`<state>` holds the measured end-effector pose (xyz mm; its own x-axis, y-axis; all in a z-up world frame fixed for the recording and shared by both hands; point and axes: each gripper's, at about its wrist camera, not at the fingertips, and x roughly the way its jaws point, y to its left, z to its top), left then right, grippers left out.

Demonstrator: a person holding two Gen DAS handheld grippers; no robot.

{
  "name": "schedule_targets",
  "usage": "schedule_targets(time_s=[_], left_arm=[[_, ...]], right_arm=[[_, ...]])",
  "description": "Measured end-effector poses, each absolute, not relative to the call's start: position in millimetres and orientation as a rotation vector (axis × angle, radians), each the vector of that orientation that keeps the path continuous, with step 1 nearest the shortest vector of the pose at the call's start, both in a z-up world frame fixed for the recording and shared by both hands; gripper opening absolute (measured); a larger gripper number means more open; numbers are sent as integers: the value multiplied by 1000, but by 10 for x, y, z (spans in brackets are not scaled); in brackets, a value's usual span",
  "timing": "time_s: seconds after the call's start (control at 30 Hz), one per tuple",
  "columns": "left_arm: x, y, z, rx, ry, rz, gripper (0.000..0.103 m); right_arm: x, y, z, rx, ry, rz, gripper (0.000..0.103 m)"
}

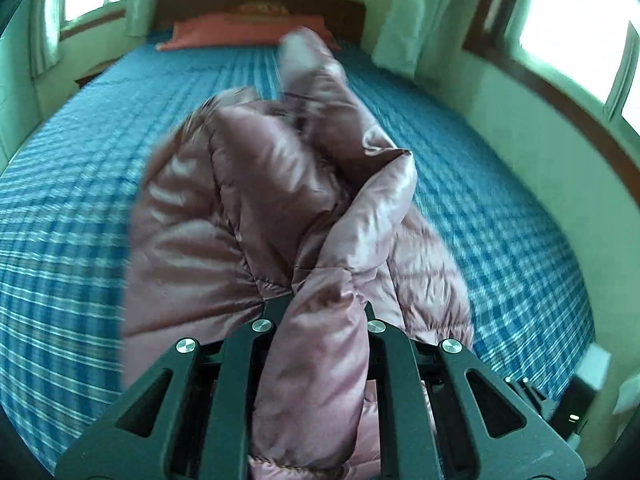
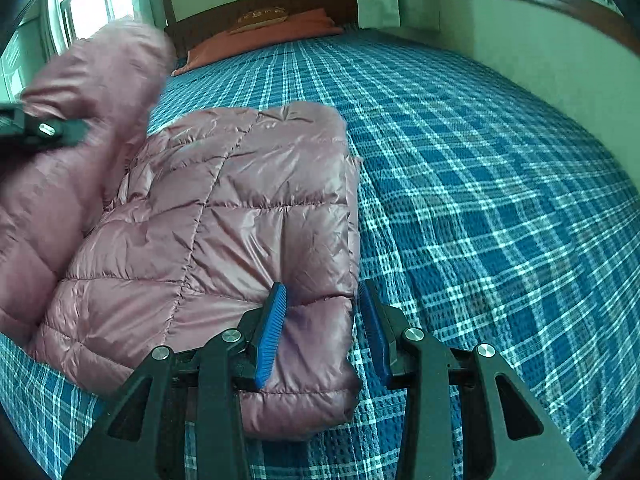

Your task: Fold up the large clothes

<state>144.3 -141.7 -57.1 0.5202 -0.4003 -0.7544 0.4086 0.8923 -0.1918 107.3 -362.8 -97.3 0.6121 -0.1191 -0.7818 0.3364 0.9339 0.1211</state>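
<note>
At the left of the right wrist view, the left gripper (image 2: pixel 44 130) holds a lifted, blurred part of the pink puffer jacket (image 2: pixel 224 216) up toward the upper left. In its own view its jaws are clamped on a thick roll of the fabric. The rest of the jacket lies centre frame on the blue plaid bedspread (image 2: pixel 500 208). At lower centre the right gripper (image 2: pixel 326 332) sits low and level, jaws wide apart around the jacket's near right edge — not yet pinching. The slick fabric could slide from the raised grip, or the unpinned edge could drag out of line.
</note>
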Motion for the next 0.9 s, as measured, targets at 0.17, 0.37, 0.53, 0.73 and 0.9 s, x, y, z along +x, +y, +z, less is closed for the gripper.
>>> schedule_targets(time_s=[0.17,0.37,0.53,0.73,0.9], left_arm=[[1440,-1747,-1050,45,975,-496,12],[1420,-1869,-1245,70,960,-507,13],[1411,-1877,-1303,88,940,-506,13],[1400,-1886,-1287,86,933,-506,13],[1347,-1908,-1215,109,923,-511,14]], right_arm=[[1060,-3659,-1010,292,880,-248,39],[1052,-3664,-1060,316,886,-235,39],[1049,-3648,-1065,325,890,-237,42],[1079,-3738,-1092,335,898,-239,43],[1116,-3711,-1092,319,906,-257,43]])
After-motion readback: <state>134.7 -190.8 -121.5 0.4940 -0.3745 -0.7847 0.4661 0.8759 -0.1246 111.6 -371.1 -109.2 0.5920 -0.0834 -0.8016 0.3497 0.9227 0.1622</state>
